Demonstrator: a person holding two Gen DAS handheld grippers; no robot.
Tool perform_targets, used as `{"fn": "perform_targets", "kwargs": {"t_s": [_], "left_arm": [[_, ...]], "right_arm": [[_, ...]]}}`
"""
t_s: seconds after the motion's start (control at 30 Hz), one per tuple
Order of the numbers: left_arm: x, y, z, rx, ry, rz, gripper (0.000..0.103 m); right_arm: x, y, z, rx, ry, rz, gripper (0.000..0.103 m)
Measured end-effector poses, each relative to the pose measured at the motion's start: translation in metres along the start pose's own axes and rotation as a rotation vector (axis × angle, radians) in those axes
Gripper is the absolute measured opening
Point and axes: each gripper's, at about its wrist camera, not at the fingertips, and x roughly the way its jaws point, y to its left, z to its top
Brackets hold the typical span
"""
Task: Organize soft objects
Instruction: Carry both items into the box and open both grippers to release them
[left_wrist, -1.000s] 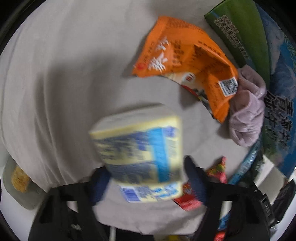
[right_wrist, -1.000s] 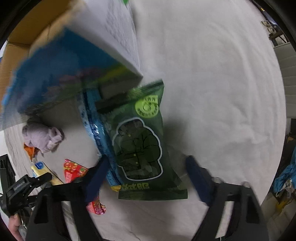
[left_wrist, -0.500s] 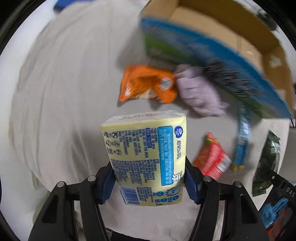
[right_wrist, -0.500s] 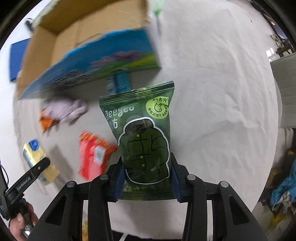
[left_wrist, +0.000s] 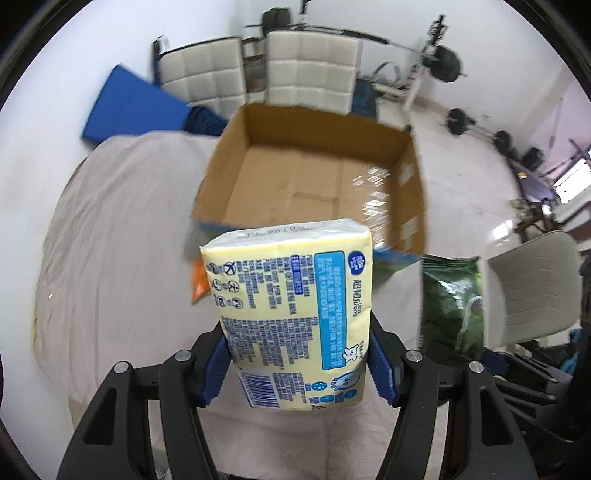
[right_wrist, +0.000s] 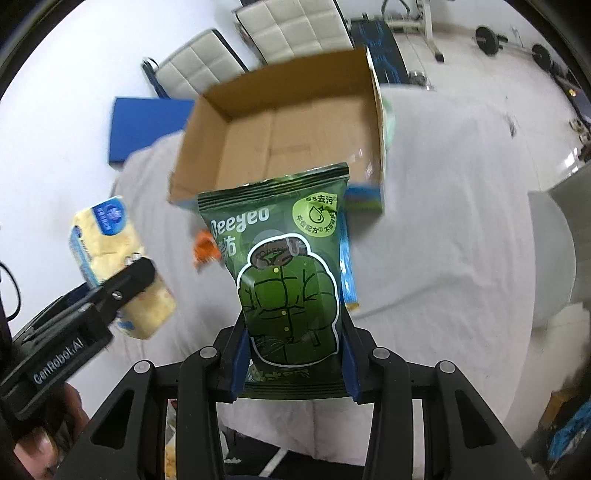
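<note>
Box (left_wrist: 317, 177) rim beyond tissue pack (left_wrist: 291, 306), interior bare.

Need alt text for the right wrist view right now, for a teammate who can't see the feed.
The right gripper holds a green packet upright between its jaws, above a table draped in white cloth. Beyond it sits an open, empty cardboard box. At left, the left gripper holds a yellow tissue pack.
</note>
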Motion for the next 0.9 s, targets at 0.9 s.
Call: {"fn": "perform_targets", "kwargs": {"t_s": [0.9], "left_arm": [[0.172,0.015,0.232,0.087,0.311,-0.182,0.062]], "right_arm": [[0.121,0.016,0.254,0.13,-0.056,-0.186,0.043]]}}
